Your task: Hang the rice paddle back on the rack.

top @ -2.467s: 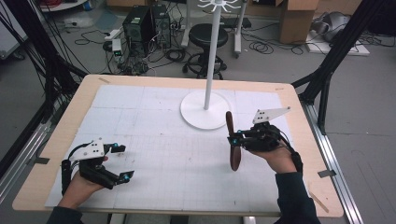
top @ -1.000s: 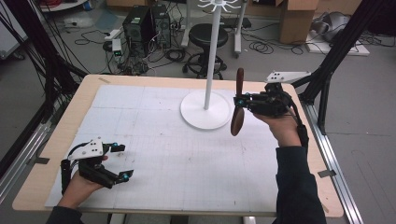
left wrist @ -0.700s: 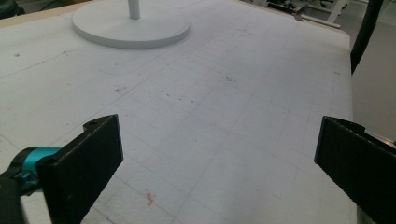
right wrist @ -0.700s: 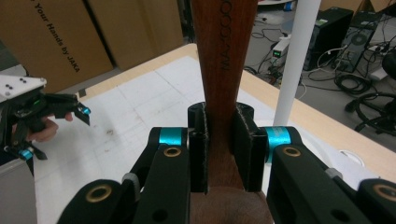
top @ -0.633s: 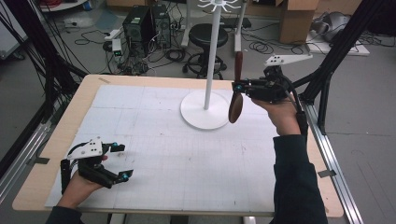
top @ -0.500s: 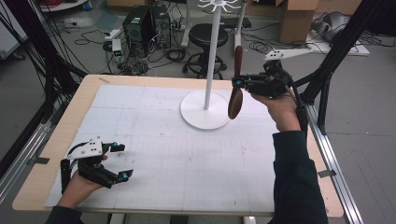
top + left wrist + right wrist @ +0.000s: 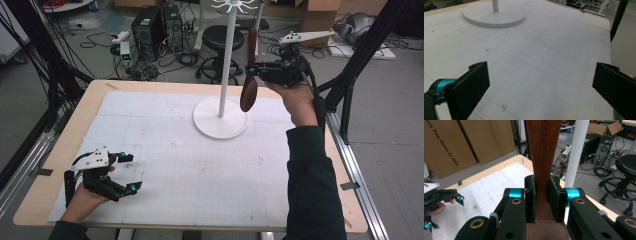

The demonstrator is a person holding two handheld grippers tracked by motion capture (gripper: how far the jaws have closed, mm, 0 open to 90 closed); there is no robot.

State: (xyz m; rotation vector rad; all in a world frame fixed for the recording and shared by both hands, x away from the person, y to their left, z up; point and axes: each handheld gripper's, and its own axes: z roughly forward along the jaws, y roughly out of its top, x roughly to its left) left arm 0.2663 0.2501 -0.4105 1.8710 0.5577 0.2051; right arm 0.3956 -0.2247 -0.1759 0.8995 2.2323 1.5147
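A dark wooden spoon (image 7: 249, 85) hangs upright in the air, bowl down, handle up, close to the right of the white stand's pole (image 7: 227, 65). My right gripper (image 7: 253, 71) is shut on its handle just above the bowl; in the right gripper view the wooden spoon (image 7: 543, 157) sits clamped between both pads (image 7: 530, 197). The stand has a round white base (image 7: 220, 122) and hooks at its top (image 7: 233, 5). My left gripper (image 7: 127, 172) rests low at the table's near left, open, with nothing between its fingers (image 7: 469, 87).
The table (image 7: 150, 87) is covered by a white gridded mat (image 7: 200, 170). The left gripper view shows the stand's base (image 7: 494, 17) far ahead. Behind the table are a stool (image 7: 217, 37), computer cases (image 7: 150, 22), cables and cardboard boxes (image 7: 446, 147).
My right gripper has lifted the spoon from low over the mat at the right to beside the stand's pole, moving up and back. The left gripper has stayed put.
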